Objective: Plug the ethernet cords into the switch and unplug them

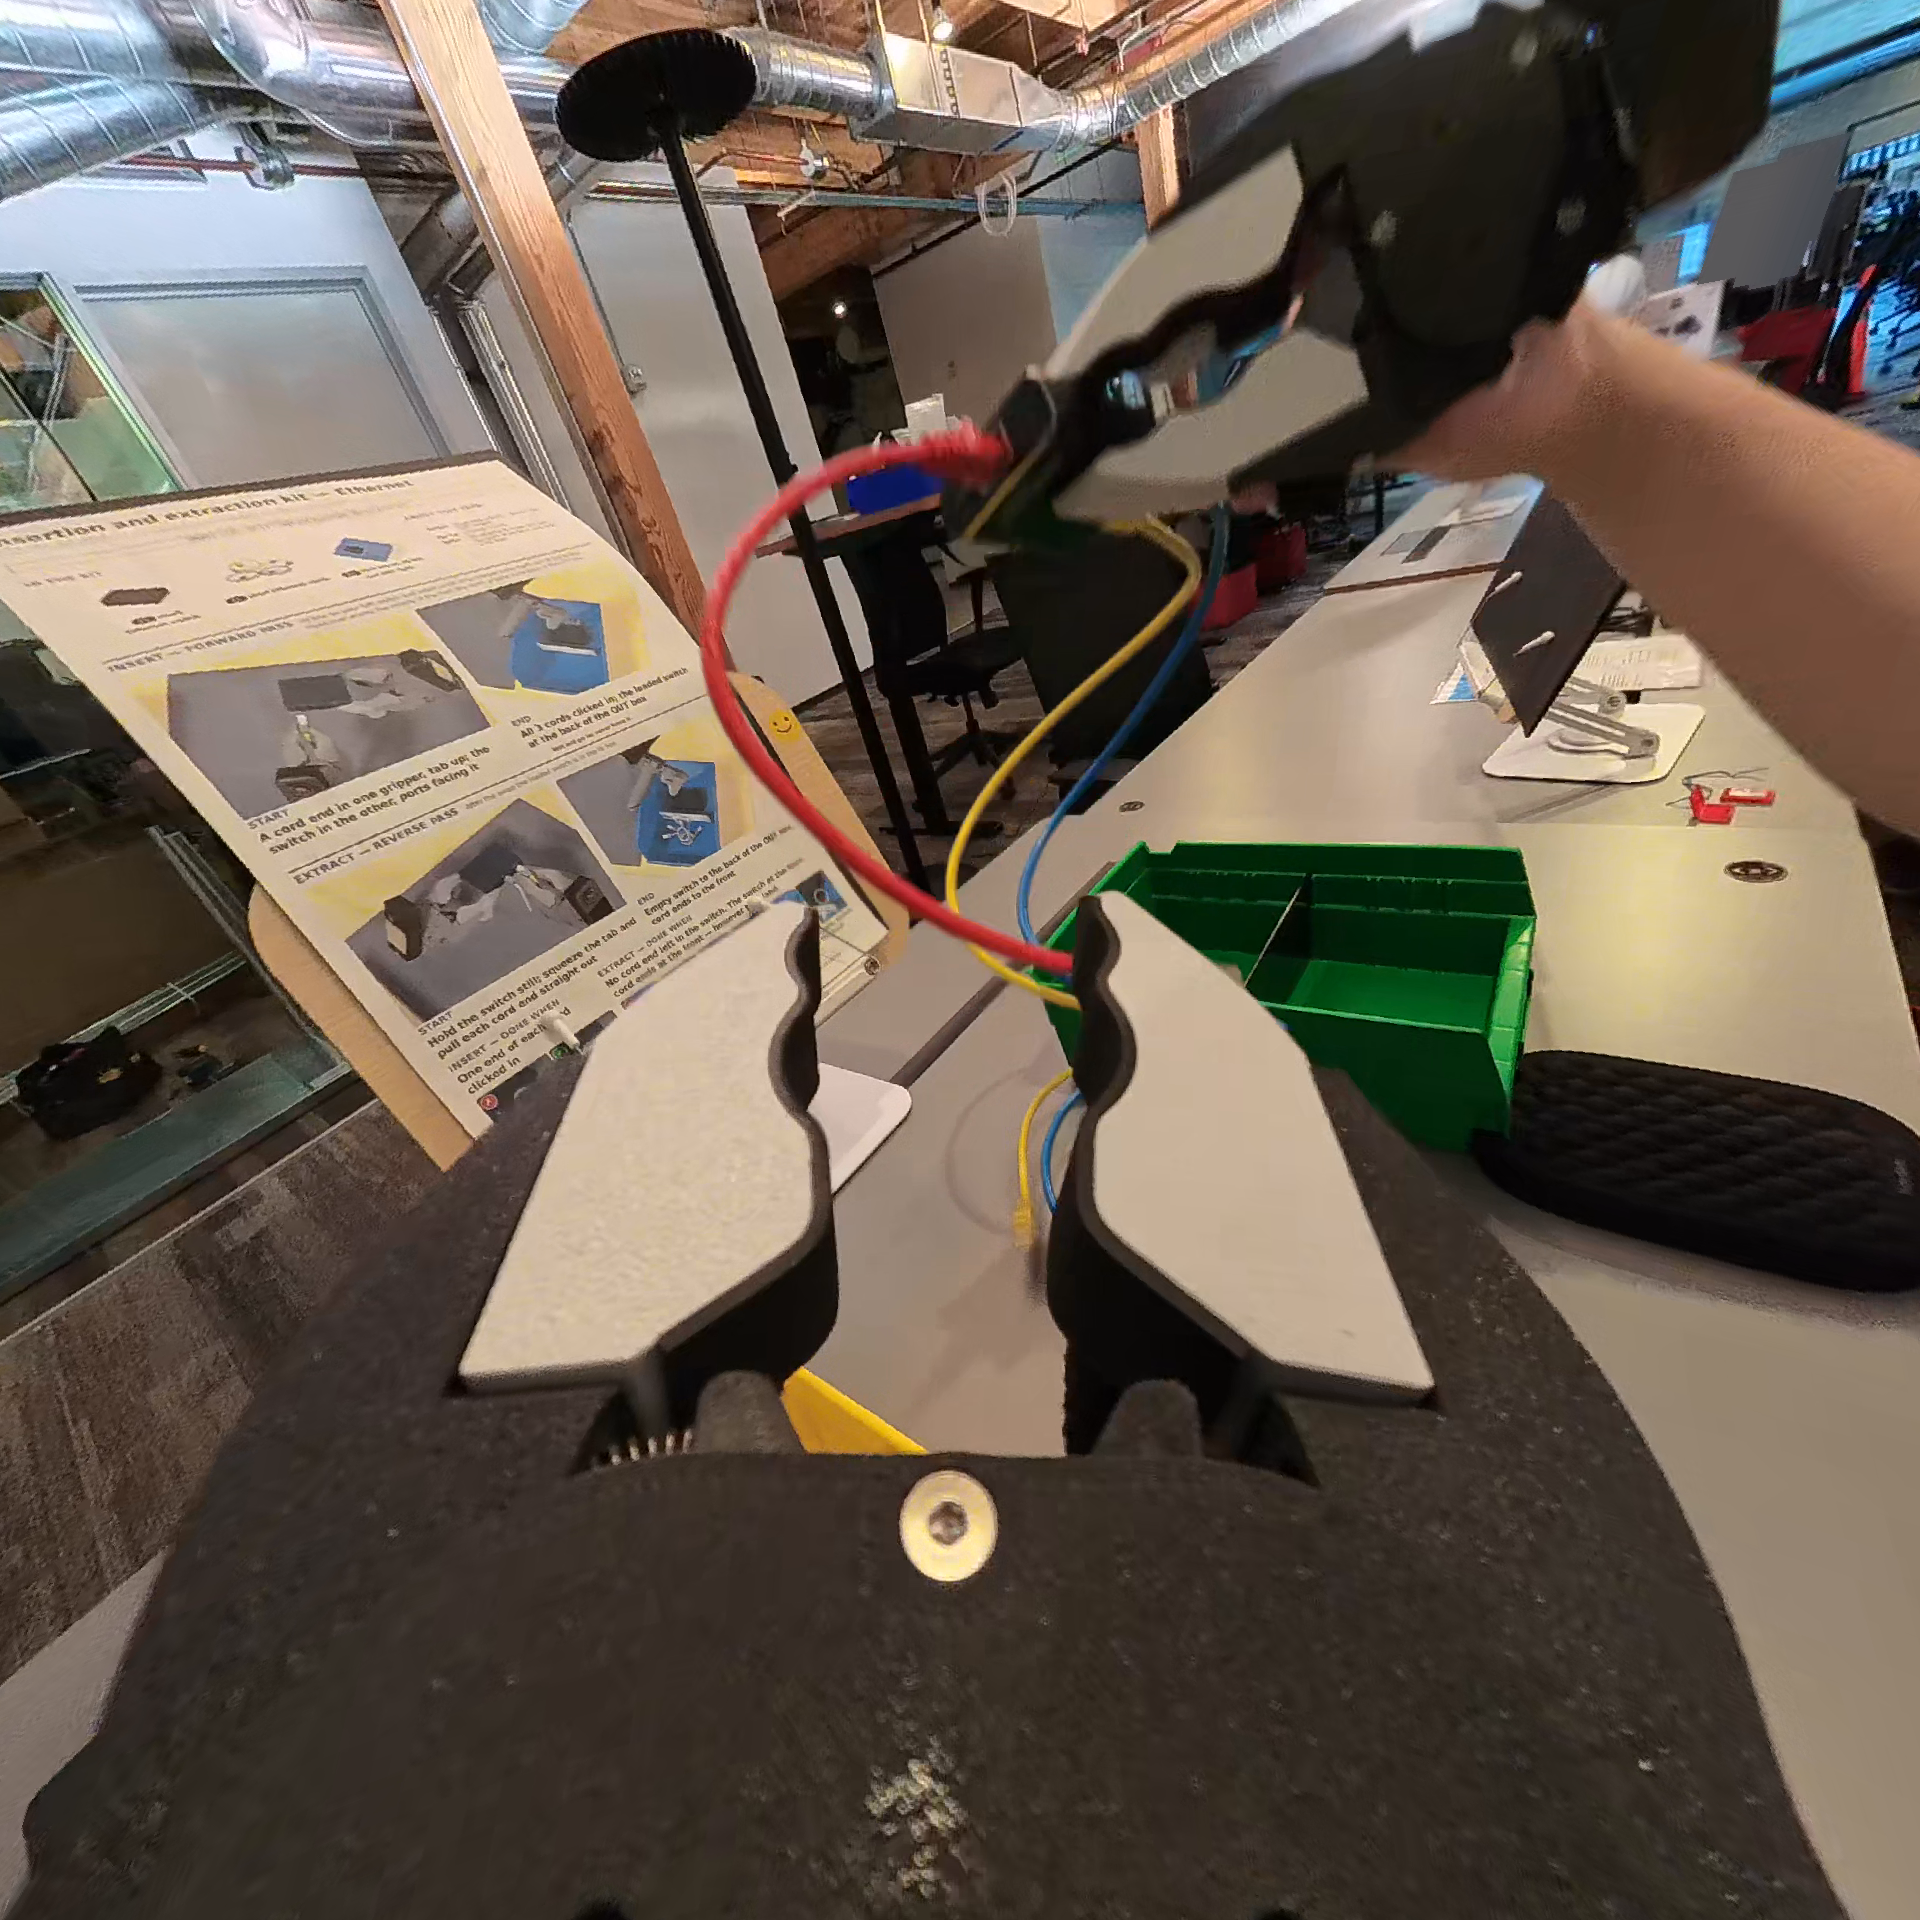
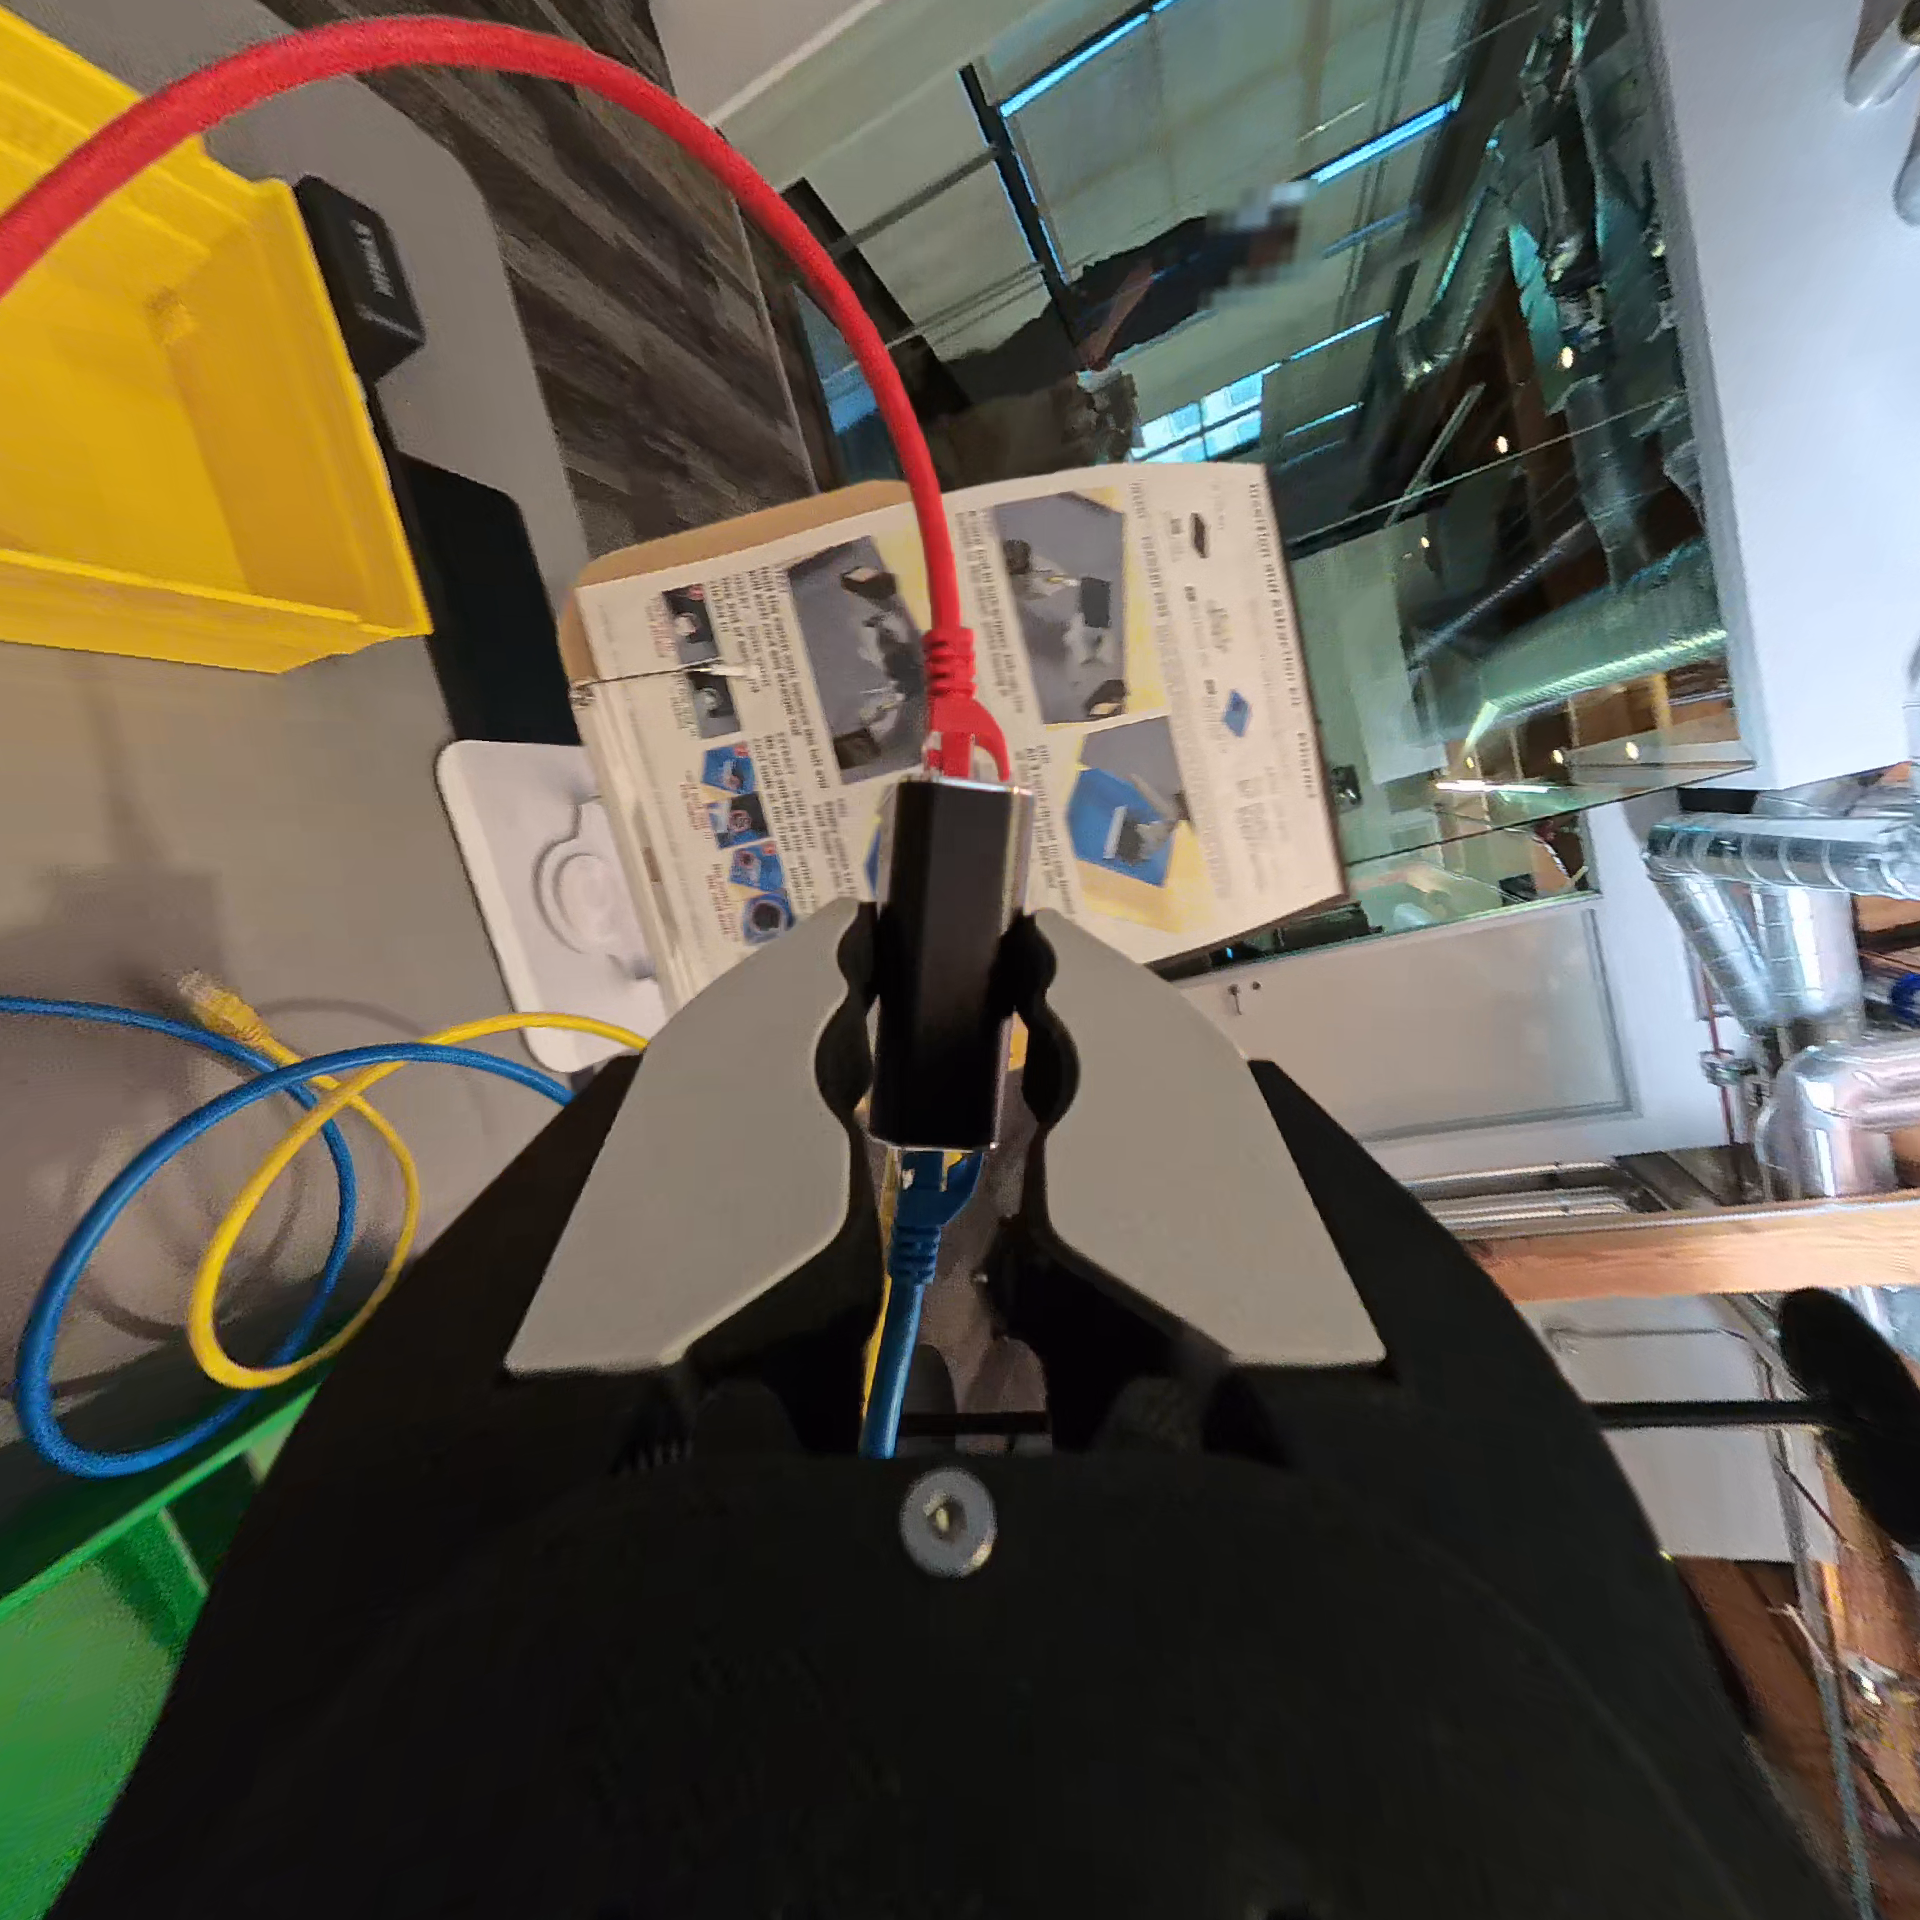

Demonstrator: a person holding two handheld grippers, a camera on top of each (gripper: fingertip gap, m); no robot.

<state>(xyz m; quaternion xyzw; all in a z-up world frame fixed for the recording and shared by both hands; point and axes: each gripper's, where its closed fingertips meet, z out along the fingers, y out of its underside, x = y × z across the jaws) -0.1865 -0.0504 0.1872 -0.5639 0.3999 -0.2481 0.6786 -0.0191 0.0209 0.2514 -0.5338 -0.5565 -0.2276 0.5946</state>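
Grey bench (image 1: pixel 1351 727) below an open-ceiling office; switch (image 2: pixel 940 966), a small black box, is pinched lengthwise in the right tool (image 2: pixel 940 1023) and held up in the air, probably so its ports face the other hand; red cord (image 2: pixel 883 343) and blue cord (image 2: pixel 914 1247) are plugged in, yellow cord (image 2: pixel 312 1195) trails to the bench. Left tool (image 1: pixel 940 1049) is spread and holds nothing, its right finger against the red cord's loop, green bin (image 1: pixel 1351 977) just beyond.

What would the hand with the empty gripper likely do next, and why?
Probably reach up and close on the red cord's plug. The right gripper holds the switch aloft with red, blue and yellow cords apparently plugged in, while the left gripper hangs open and empty below it, so unplugging looks likely.
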